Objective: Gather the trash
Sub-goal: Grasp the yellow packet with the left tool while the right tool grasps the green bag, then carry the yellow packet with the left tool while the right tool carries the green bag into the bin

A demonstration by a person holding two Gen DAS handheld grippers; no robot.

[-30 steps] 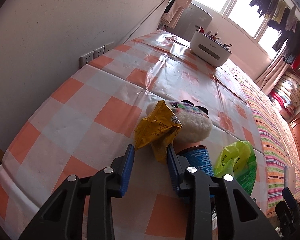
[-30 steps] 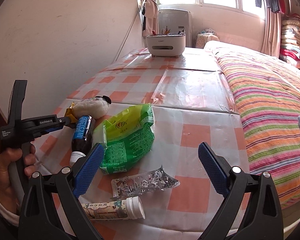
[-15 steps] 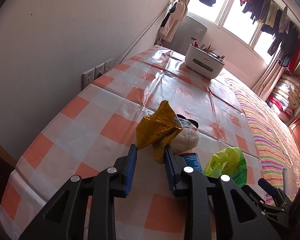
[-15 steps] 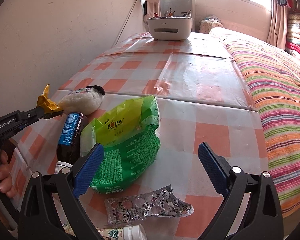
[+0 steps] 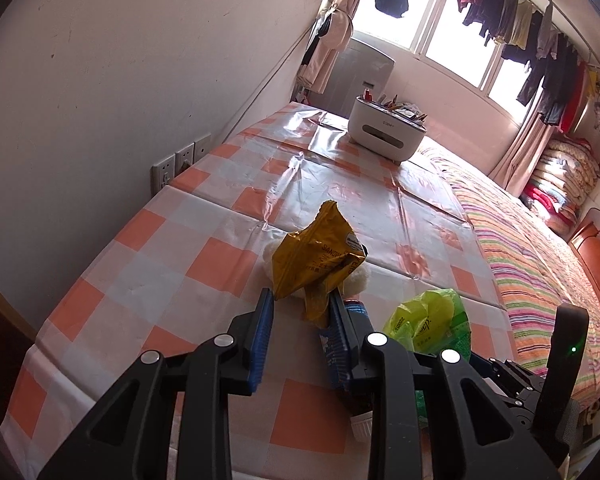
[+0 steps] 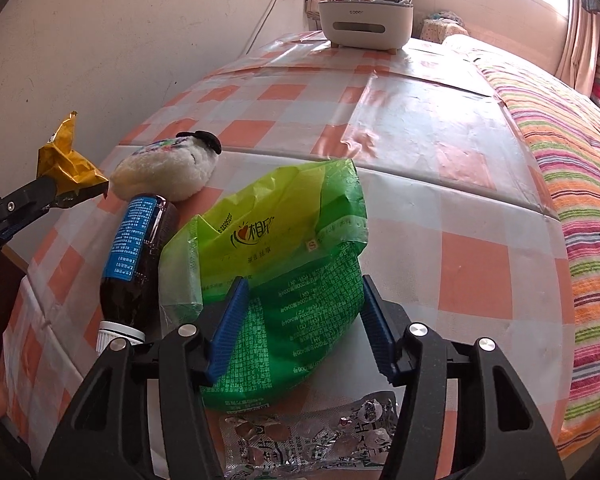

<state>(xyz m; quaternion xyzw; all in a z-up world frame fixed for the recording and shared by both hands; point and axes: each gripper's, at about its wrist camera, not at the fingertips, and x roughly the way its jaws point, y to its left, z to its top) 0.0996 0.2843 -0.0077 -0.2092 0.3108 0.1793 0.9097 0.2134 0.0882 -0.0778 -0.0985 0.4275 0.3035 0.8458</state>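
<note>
My left gripper (image 5: 300,312) is shut on a crumpled yellow wrapper (image 5: 316,264) and holds it lifted above the table; the wrapper also shows at the left of the right wrist view (image 6: 66,164). My right gripper (image 6: 302,320) is open, its fingers on either side of a green plastic bag (image 6: 284,264) lying on the table. A dark bottle with a blue label (image 6: 138,256) lies left of the bag. A clear blister pack (image 6: 304,440) lies below my right gripper. The green bag shows in the left wrist view too (image 5: 432,324).
A white fluffy toy (image 6: 168,168) lies behind the bottle. A white organizer box (image 5: 384,136) stands at the table's far end. The orange-checked tablecloth (image 5: 204,224) meets a wall on the left. A striped bed (image 6: 572,168) runs along the right.
My left gripper has lifted the yellow wrapper up off the table. My right gripper has moved forward and down, narrowing around the green bag.
</note>
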